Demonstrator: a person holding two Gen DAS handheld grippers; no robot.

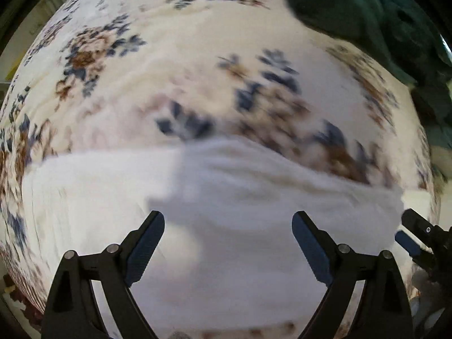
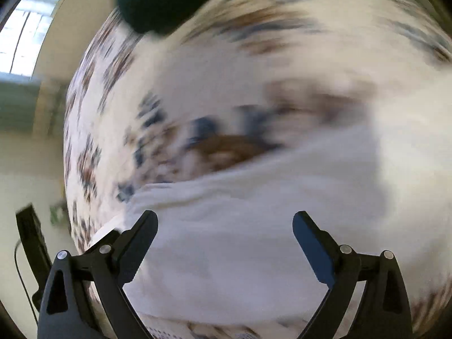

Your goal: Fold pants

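Hovering over the white pants (image 1: 226, 197), the left gripper (image 1: 228, 226) has its jaws spread wide w/ nothing between them. Right gripper (image 2: 225, 224) same: wide apart, empty, just above the cloth. Pants lie on a floral bedsheet (image 1: 113, 70), prob. already folded over once, though blur makes that unsure. Dark green fabric (image 1: 353, 5) sits at the sheet's far edge.

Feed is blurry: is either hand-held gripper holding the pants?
Neither: left hand-held gripper and right hand-held gripper are open over the white pants.
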